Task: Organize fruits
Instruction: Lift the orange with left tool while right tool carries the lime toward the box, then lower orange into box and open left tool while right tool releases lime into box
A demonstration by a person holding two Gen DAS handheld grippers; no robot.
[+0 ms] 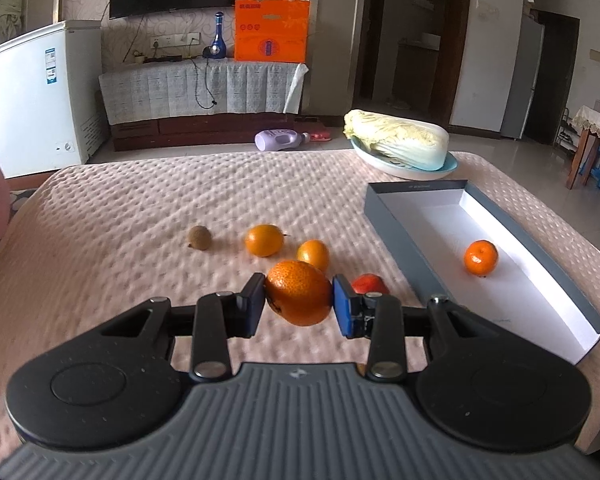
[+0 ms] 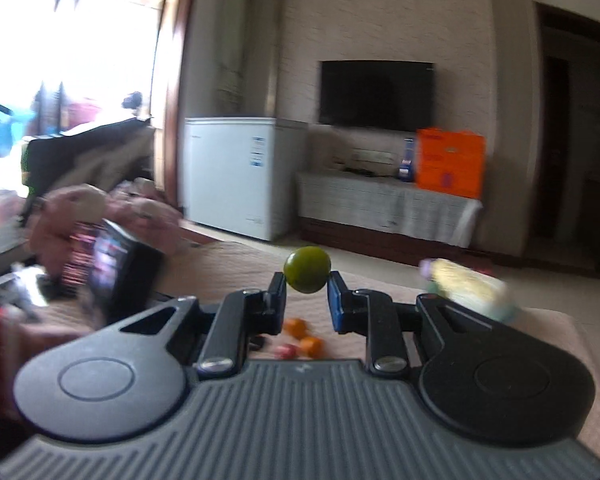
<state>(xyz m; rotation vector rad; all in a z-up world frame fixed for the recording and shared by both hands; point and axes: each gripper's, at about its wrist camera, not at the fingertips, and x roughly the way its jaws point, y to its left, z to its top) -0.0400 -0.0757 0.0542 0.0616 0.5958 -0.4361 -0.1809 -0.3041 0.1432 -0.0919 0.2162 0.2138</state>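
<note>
My left gripper (image 1: 299,295) is shut on a large orange (image 1: 299,293), held just above the pink bedspread (image 1: 140,216). Behind it lie two smaller oranges (image 1: 264,240) (image 1: 313,254), a brown kiwi-like fruit (image 1: 199,237) and a red fruit (image 1: 370,283) partly hidden by the right finger. A grey box with a white inside (image 1: 420,248) lies to the right with one mandarin (image 1: 480,257) in it. In the blurred right wrist view my right gripper (image 2: 307,278) is shut on a small green fruit (image 2: 307,268), raised above the bed; oranges (image 2: 296,326) show below between its fingers.
A napa cabbage (image 1: 400,142) rests on a pale blue dish (image 1: 454,166) at the bed's far right. A dark box (image 2: 120,272) and pink cloth lie at the left in the right wrist view. A white freezer (image 1: 32,92) and a TV stand are beyond the bed.
</note>
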